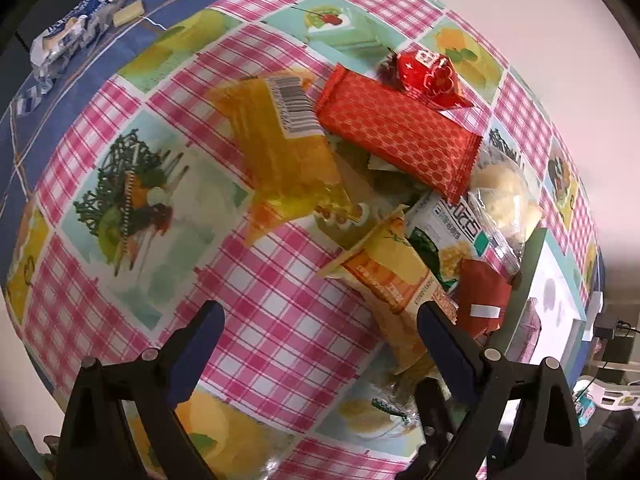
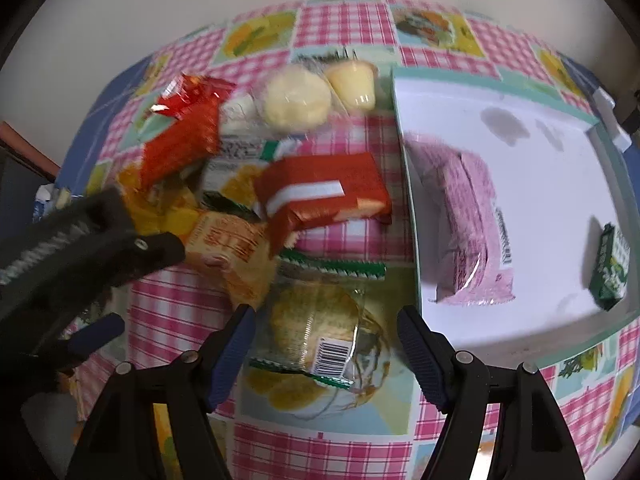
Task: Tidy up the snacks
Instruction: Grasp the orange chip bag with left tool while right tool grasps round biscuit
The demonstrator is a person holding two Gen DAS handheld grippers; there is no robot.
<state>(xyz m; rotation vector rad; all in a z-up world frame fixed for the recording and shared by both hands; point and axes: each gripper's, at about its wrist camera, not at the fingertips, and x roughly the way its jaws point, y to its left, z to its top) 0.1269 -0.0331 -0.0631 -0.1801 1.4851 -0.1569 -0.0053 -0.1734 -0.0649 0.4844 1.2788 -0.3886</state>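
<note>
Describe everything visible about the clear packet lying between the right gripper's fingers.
The clear packet is a see-through plastic wrapper holding a round, pale yellow cake or bread. It has green serrated seams at both ends and a white barcode label. It lies flat on the checked tablecloth, beside the white box, between the open fingers of the right gripper, which do not press it.

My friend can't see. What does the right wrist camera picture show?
The right gripper hangs open over a clear cookie packet on a pink checked tablecloth. Snacks pile behind; a white tray holds a pink packet.
</note>
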